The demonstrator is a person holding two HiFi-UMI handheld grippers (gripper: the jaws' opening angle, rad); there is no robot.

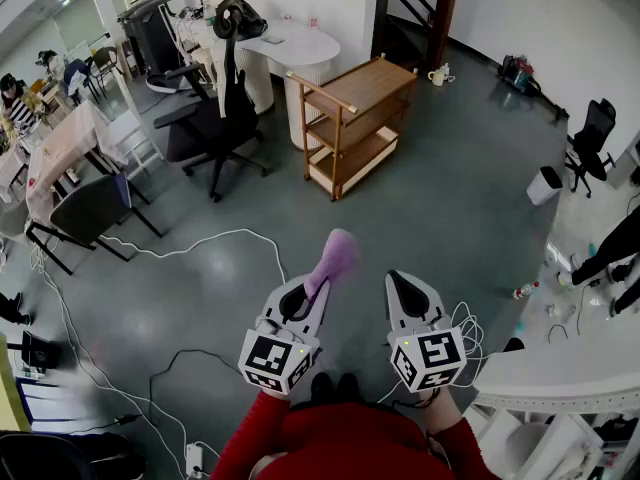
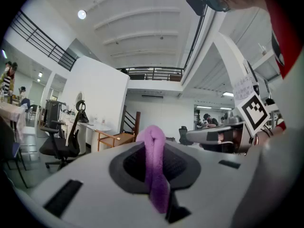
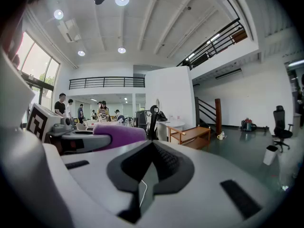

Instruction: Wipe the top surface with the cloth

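The three-tier wooden cart is being faced from well across the grey floor, so its top shelf is judged not yet within reach. The purple cloth is being pinched by the left gripper, its free end sticking out ahead. The right gripper is being held alongside, jaws together on nothing. The free end should be pressed flat and swept edge to edge.

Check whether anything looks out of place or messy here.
Loose cables snake across the floor on the left, a likely trip hazard. What looks like a bottle lies on it at right. The cloth sits clamped in the left hand-held gripper.
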